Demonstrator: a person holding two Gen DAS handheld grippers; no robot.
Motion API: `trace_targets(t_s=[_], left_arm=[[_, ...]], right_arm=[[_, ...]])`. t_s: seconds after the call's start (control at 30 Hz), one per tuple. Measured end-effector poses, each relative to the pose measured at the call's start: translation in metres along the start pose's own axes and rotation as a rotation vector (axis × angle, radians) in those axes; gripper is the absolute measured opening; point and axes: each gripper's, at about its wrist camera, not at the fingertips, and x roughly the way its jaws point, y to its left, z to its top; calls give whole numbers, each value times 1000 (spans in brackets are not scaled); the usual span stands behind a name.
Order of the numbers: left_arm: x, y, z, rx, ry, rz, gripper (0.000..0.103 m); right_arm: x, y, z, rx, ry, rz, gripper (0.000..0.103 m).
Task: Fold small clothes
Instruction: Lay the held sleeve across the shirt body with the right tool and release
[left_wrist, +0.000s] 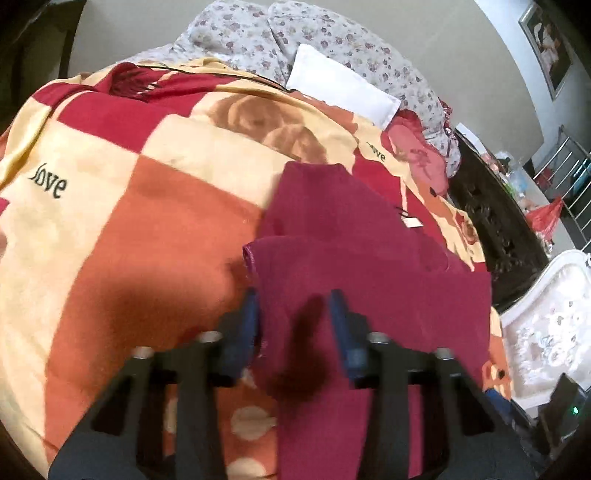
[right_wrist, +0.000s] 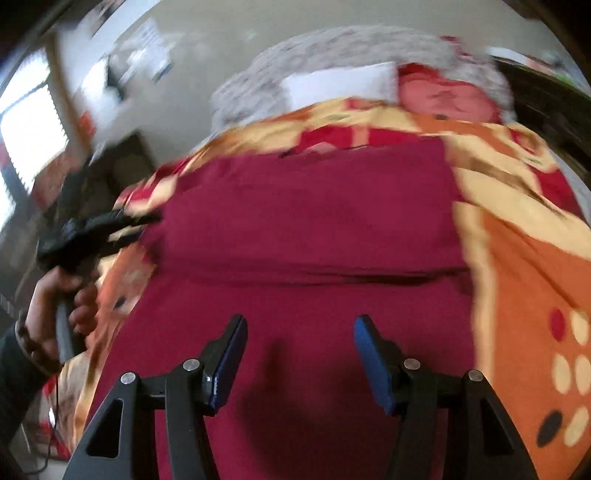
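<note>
A maroon garment (left_wrist: 354, 258) lies on the checked blanket (left_wrist: 147, 229), with one layer folded over another and a small white tag (left_wrist: 412, 222) at its far side. My left gripper (left_wrist: 294, 306) hangs low over the garment's near left edge. Its blue pads stand a little apart with flat cloth showing between them, not pinched. In the blurred right wrist view the same garment (right_wrist: 306, 221) fills the middle. My right gripper (right_wrist: 300, 332) stands open above its near part, with nothing held. A person's hand (right_wrist: 62, 299) holds the left gripper's handle at the left edge.
The blanket (right_wrist: 528, 266) is orange, cream and red. At its far end are a floral quilt (left_wrist: 258, 33), a folded white cloth (left_wrist: 340, 86) and a pink pillow (left_wrist: 417, 155). Dark carved furniture (left_wrist: 491, 221) and a white padded piece (left_wrist: 546, 325) stand to the right.
</note>
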Motion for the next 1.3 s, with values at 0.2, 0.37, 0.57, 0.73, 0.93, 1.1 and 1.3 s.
trace_targets(t_s=[0.2, 0.37, 0.57, 0.73, 0.93, 1.1, 1.3], left_arm=[[-7, -5, 0, -32, -22, -8, 13], [-6, -5, -1, -49, -22, 4, 13], [-2, -19, -2, -2, 8, -28, 13], [1, -15, -8, 2, 10, 2, 13], [-25, -8, -1, -43, -121, 95, 13], [-7, -58, -1, 117, -85, 62, 13], [54, -37, -15, 88, 67, 132, 13]], right_arm=[[9, -55, 52, -12, -20, -57, 58], [57, -62, 92, -10, 108, -87, 57], [76, -97, 89, -95, 213, -549, 40], [40, -126, 86, 42, 114, -460, 40], [26, -42, 114, -173, -18, -193, 39], [75, -7, 118, -261, 79, -103, 39], [97, -38, 81, -135, 95, -147, 42]])
